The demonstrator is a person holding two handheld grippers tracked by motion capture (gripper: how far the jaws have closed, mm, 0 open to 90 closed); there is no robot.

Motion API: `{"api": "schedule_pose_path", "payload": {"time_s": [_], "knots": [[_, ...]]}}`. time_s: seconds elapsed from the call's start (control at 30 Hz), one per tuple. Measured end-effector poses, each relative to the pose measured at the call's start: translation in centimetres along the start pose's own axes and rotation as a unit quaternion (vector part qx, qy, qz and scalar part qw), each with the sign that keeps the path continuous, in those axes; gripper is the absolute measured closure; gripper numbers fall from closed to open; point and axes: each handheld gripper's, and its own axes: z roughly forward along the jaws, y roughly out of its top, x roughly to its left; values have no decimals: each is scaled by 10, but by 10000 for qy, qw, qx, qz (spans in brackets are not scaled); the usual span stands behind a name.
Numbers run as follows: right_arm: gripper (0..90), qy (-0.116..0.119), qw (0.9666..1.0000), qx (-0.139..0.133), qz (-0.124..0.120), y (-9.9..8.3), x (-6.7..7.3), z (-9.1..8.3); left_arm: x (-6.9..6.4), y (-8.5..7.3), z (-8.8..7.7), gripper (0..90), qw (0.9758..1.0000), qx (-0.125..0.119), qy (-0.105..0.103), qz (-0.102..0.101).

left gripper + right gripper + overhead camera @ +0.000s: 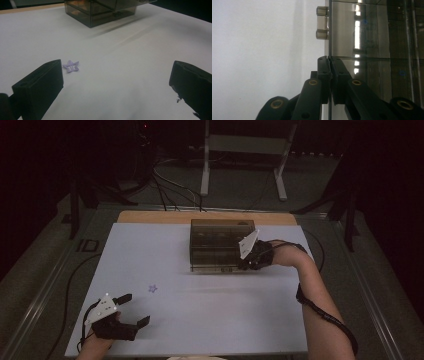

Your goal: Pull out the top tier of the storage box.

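Pinching what looks like the box lid point(367, 30) edge near the tabletop's far edge, my right gripper point(329, 58) could slip; left gripper point(117, 82) idles open.

A lilac star clip point(71, 66) lies on the white table point(210, 315) near a smoky-brown translucent box point(215, 250).

No legible text, label, brand, number or sign appears on the smoky translucent plastic drawer box point(220, 245), the small lilac star-shaped clip point(71, 66) or the white tabletop point(200, 320) (all surfaces plain in every view).
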Motion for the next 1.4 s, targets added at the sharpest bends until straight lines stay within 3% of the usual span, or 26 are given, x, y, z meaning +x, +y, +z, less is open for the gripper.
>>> {"api": "schedule_pose_path", "payload": {"time_s": [0.2,0.4,0.43,0.53,0.77,0.93,1.03,1.1,1.23,1.4], "knots": [[695,-325,9986,-132,395,0,0,-9,0,0,0,0,10000,-6,-1,-8],[527,-505,9964,-186,654,3,5,-15,0,0,0,1,10000,-4,-5,-9],[429,-622,9940,-256,861,4,8,-18,0,0,0,0,10000,-4,-3,-7],[311,-578,9918,-318,1091,5,14,-18,0,0,0,0,10000,-3,-6,-9],[99,-600,9822,-490,1710,3,28,-14,0,0,0,0,10000,-3,-3,-13],[20,-625,9754,-678,2002,0,38,-12,0,0,0,1,10000,6,2,-5],[3,-531,9758,-804,1962,-1,47,-11,0,0,0,1,10000,4,2,-7],[4,-624,9760,-761,1941,-1,54,-9,0,0,0,0,10000,6,2,-5],[4,-598,9765,-822,1899,-4,67,-5,-1,0,0,0,10000,11,-2,4],[4,-752,9737,-919,1942,-13,81,-1,0,0,0,0,10000,-3,-8,-9]]}}
